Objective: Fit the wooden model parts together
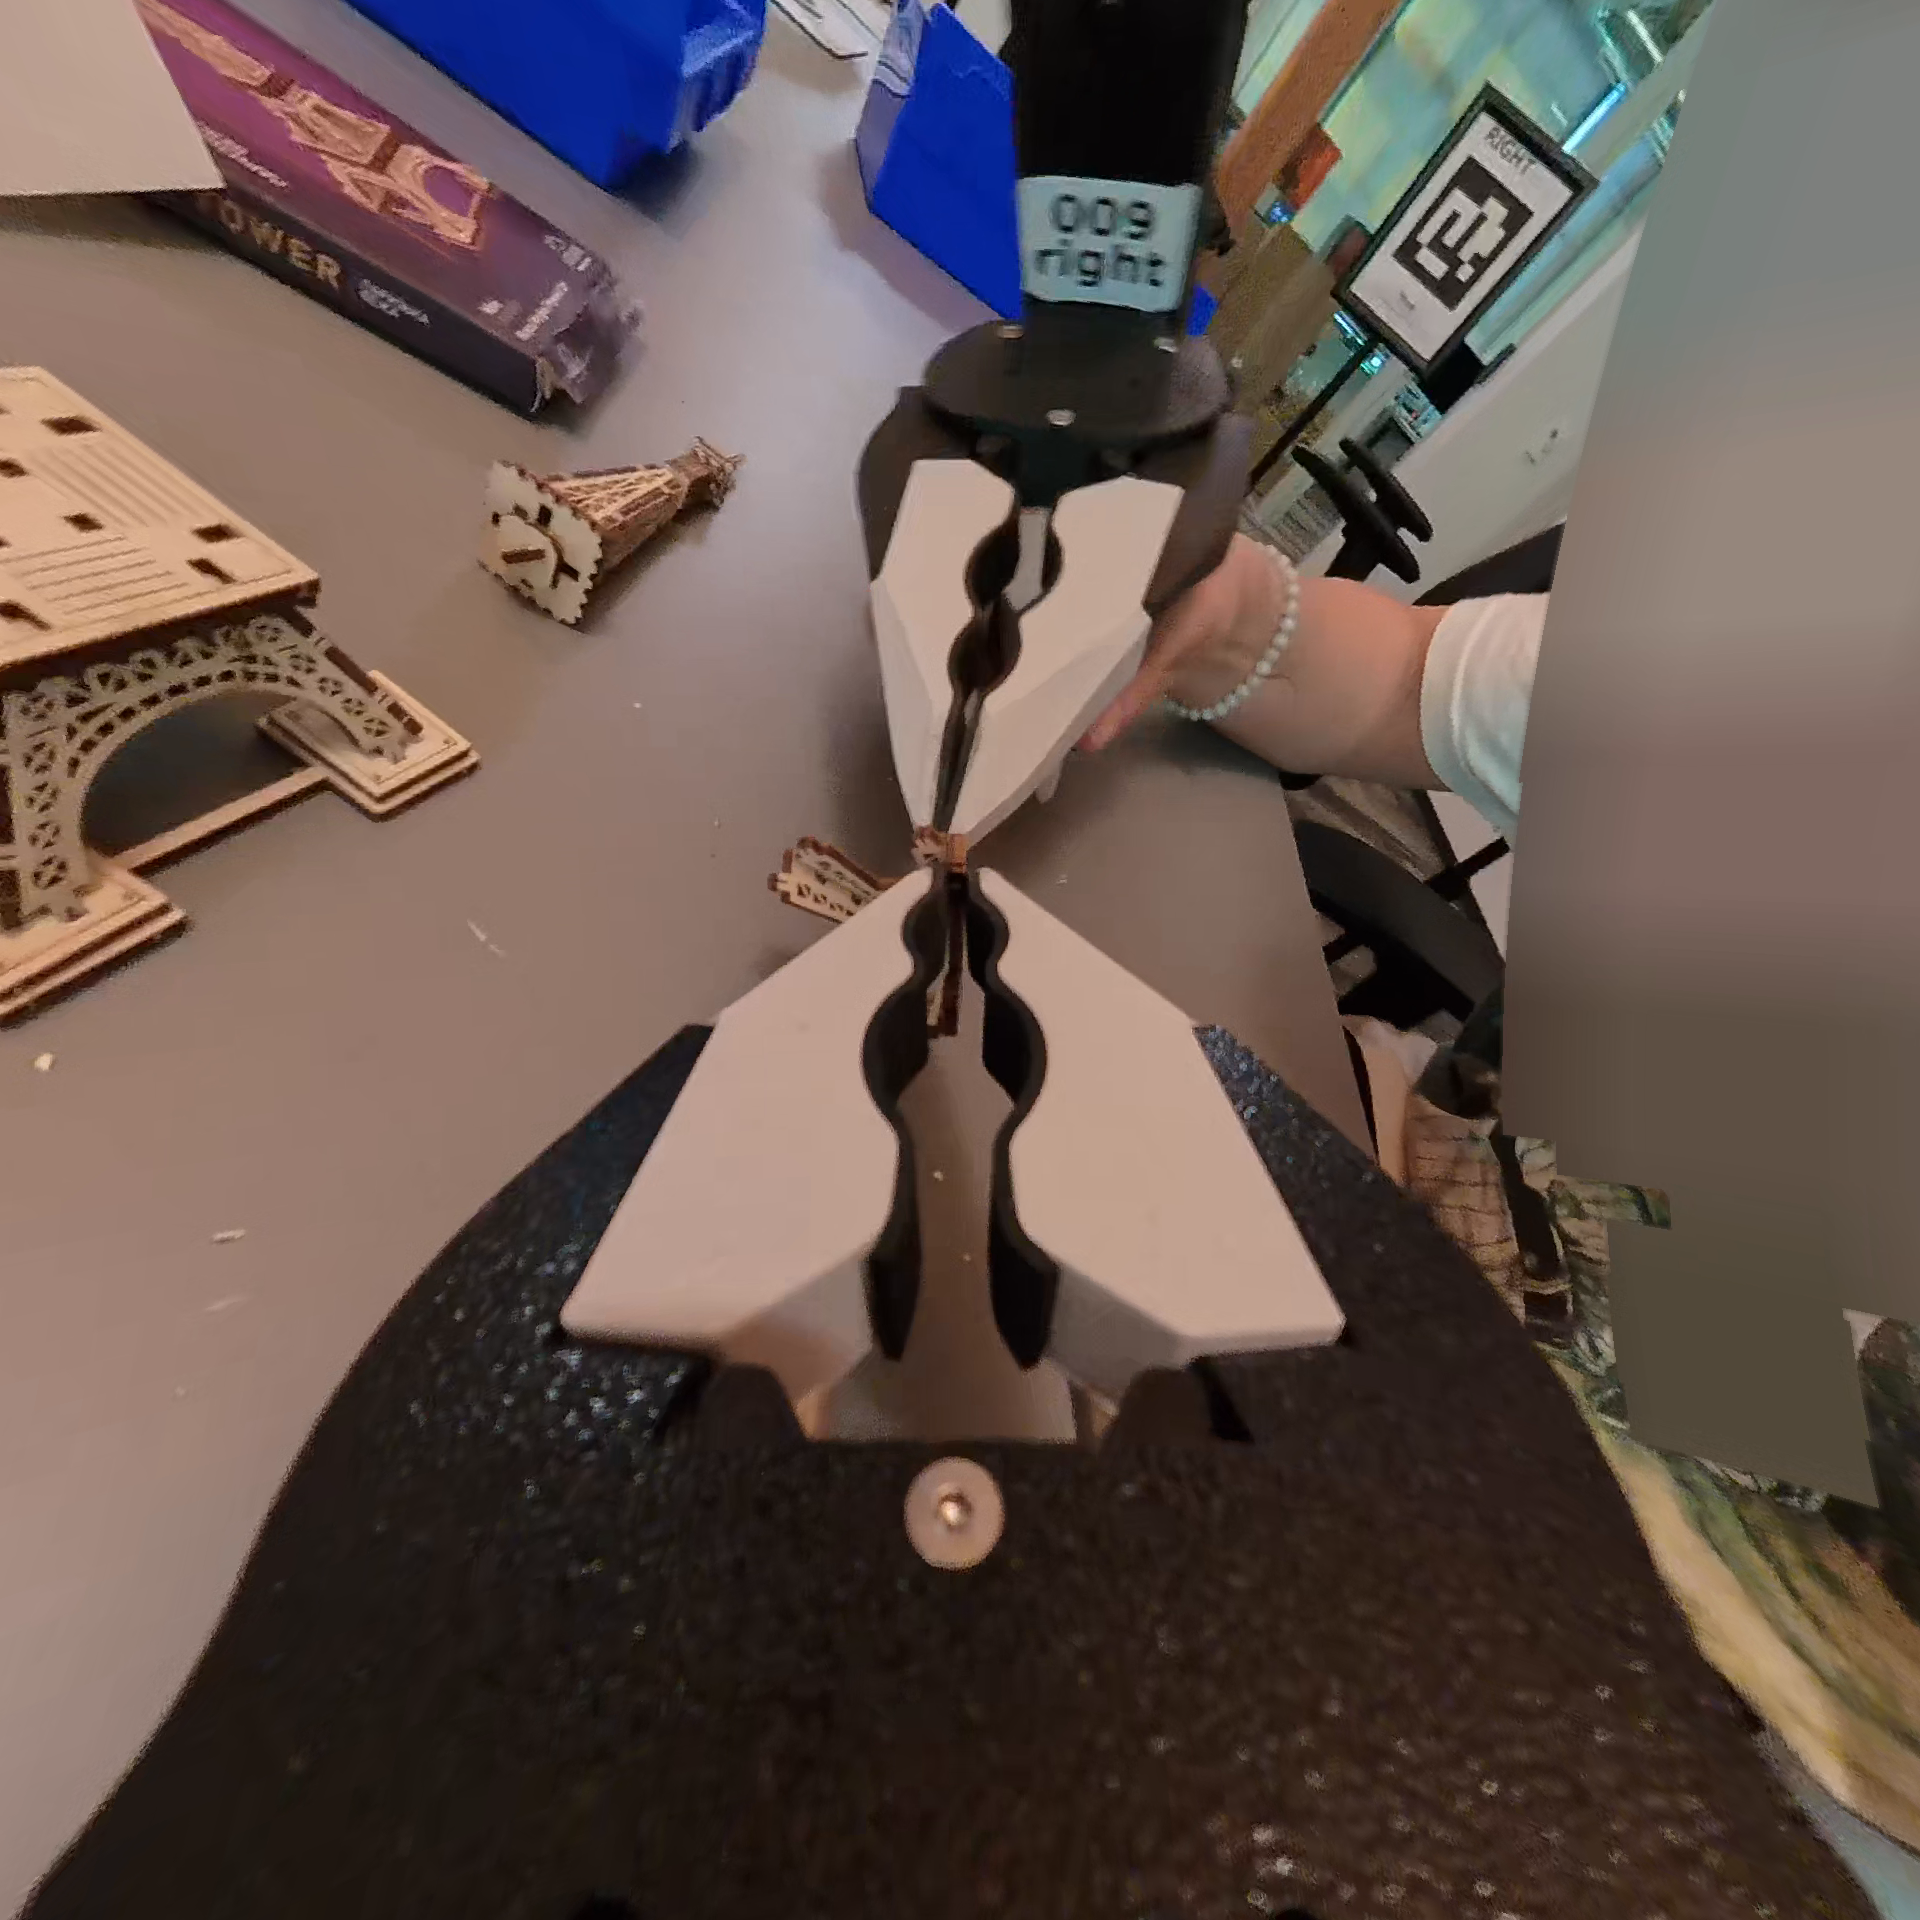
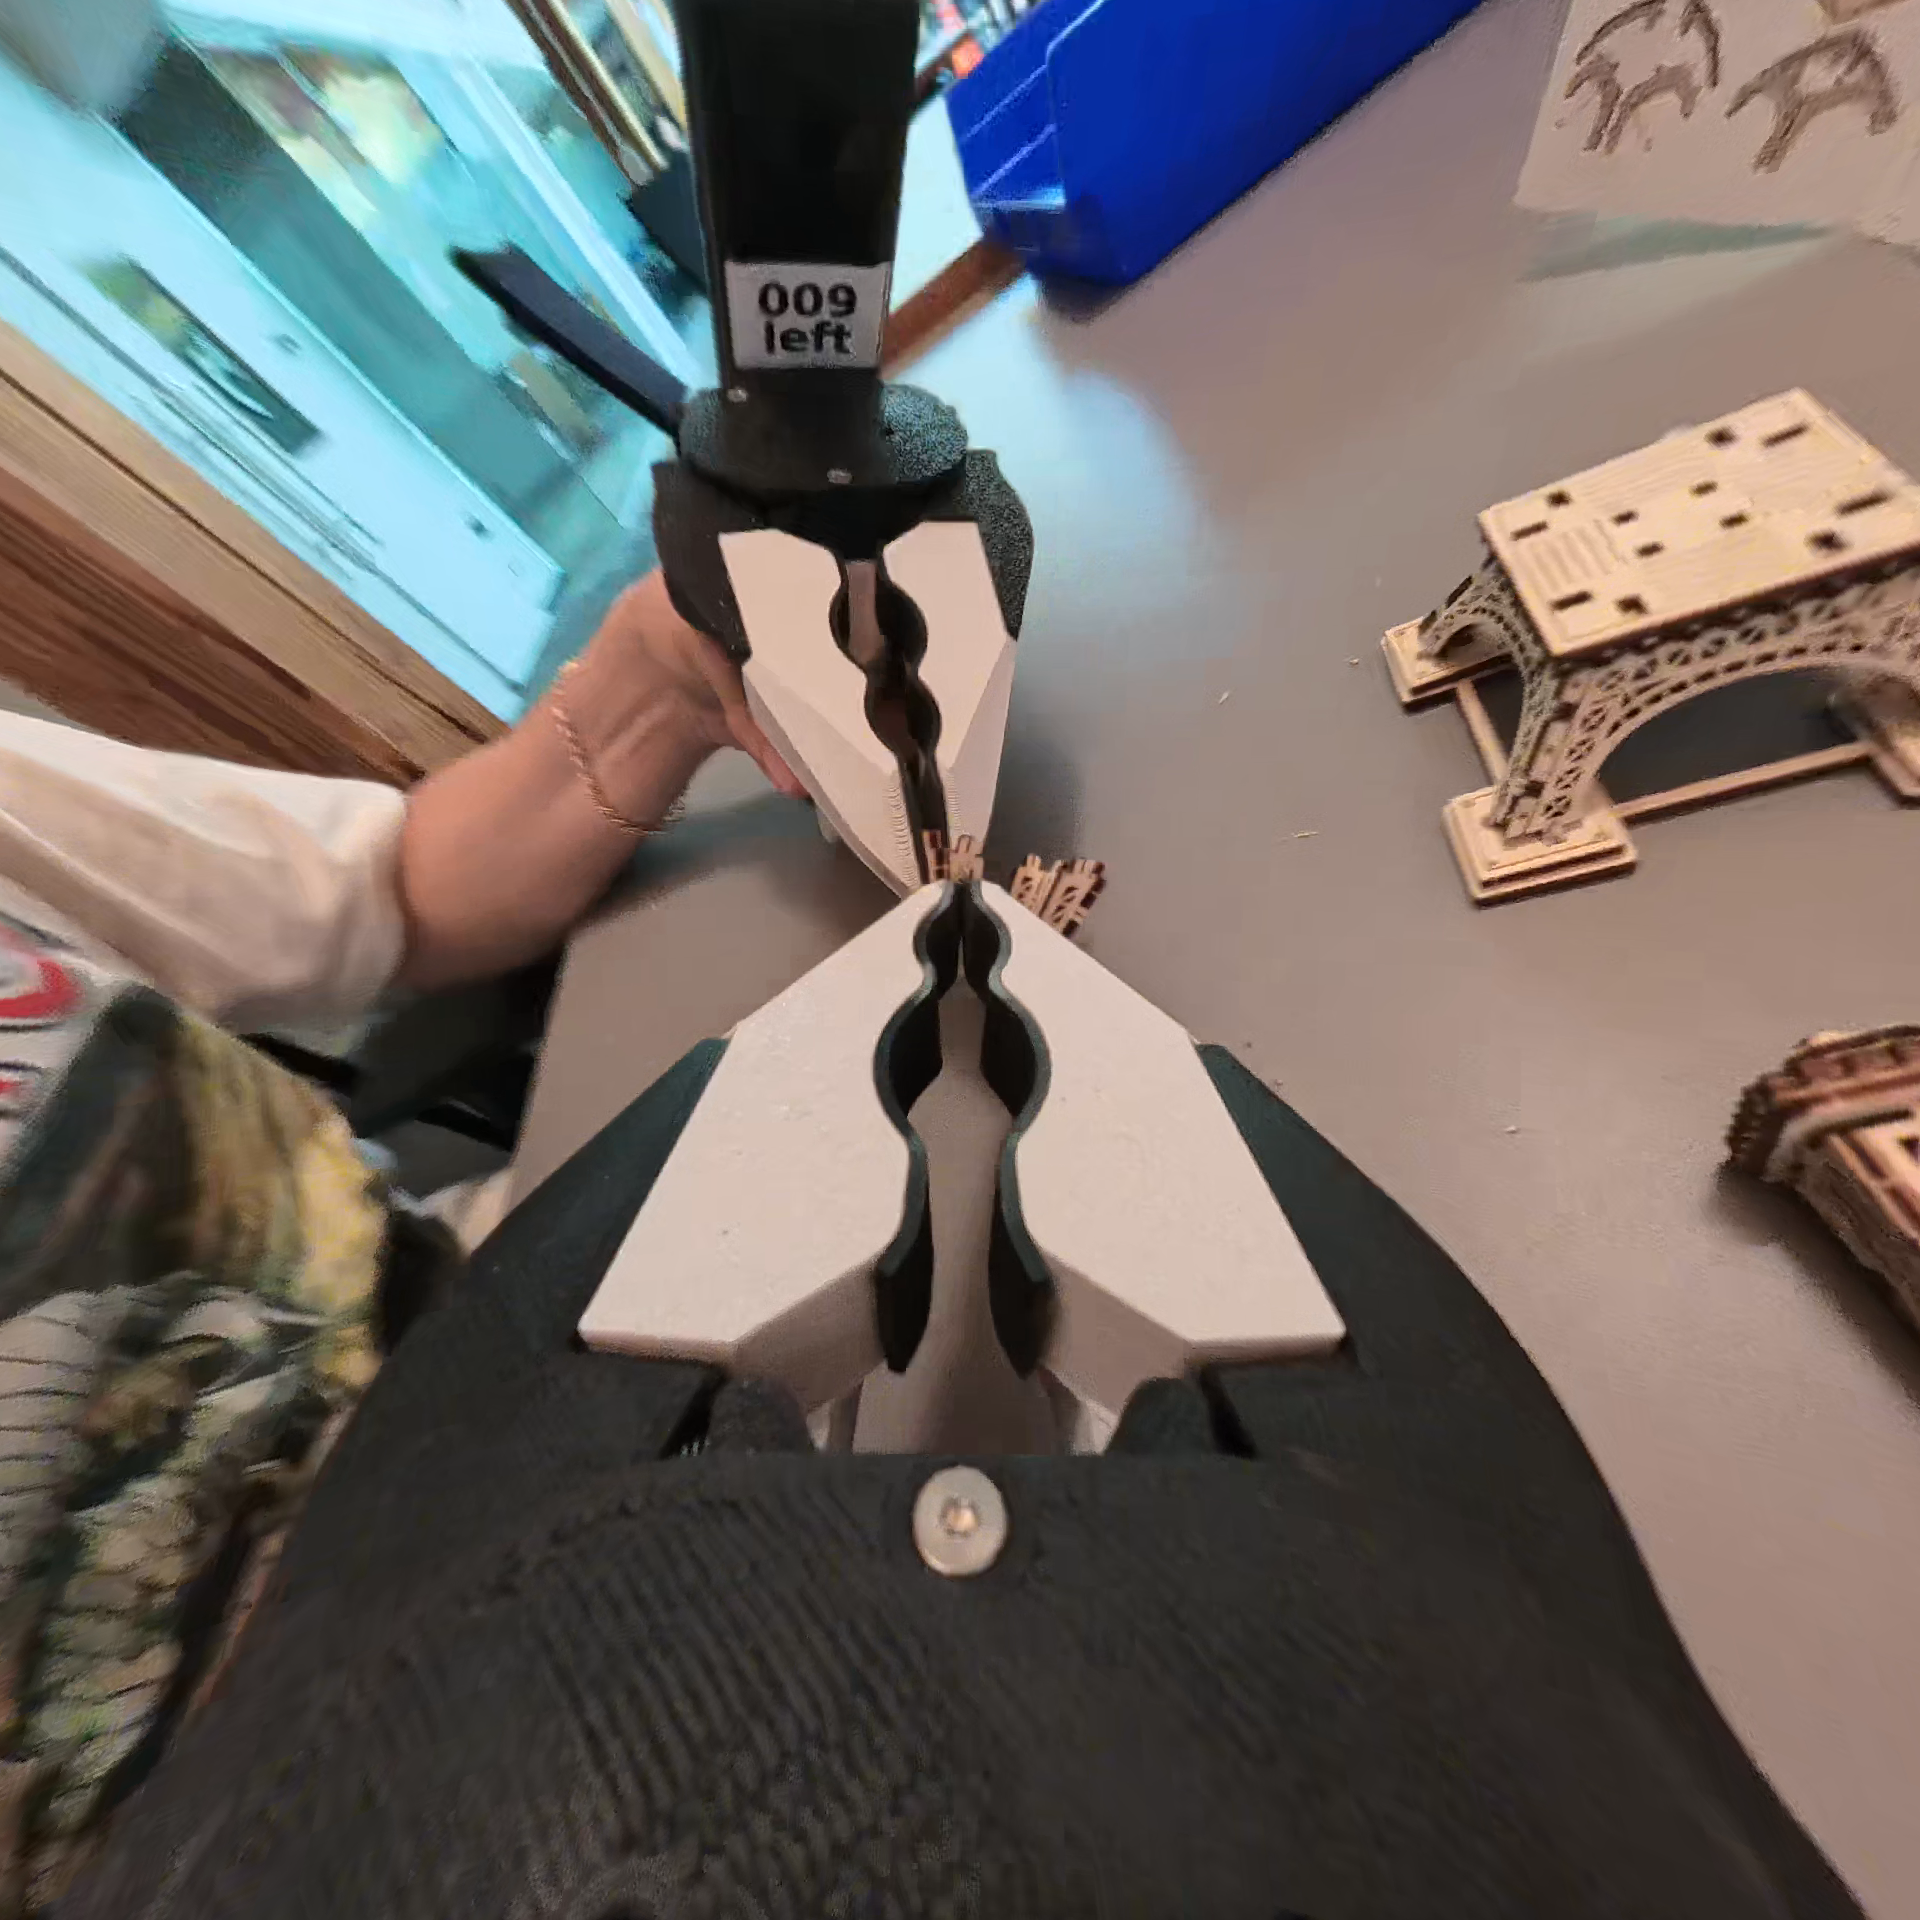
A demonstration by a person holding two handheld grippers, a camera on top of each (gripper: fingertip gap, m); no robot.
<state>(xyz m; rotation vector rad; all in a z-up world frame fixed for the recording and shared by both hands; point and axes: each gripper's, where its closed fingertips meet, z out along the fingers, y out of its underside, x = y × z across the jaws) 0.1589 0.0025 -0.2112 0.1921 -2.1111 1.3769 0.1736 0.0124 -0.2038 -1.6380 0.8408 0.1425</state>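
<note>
My left gripper (image 1: pixel 948 881) is shut on a thin wooden part (image 1: pixel 943 992) that stands edge-on between its jaws. My right gripper (image 2: pixel 961 896) faces it tip to tip and is shut on a small wooden part (image 1: pixel 941 844). The two parts touch where the tips meet, a little above the grey table (image 1: pixel 520 1039). In the right wrist view the joined wood (image 2: pixel 951 860) shows at the tips of the left gripper (image 2: pixel 935 857). A lattice wooden piece (image 1: pixel 826 883) sits just beside the tips. I cannot tell whether it is held or lies on the table.
A wooden tower base (image 1: pixel 156 623) stands at the left, and it also shows in the right wrist view (image 2: pixel 1683 582). A tower spire (image 1: pixel 603 520) lies on its side. A mid section (image 2: pixel 1839 1143), a purple box (image 1: pixel 395 208) and blue bins (image 1: pixel 582 73) sit farther off. A person's hands hold both grippers.
</note>
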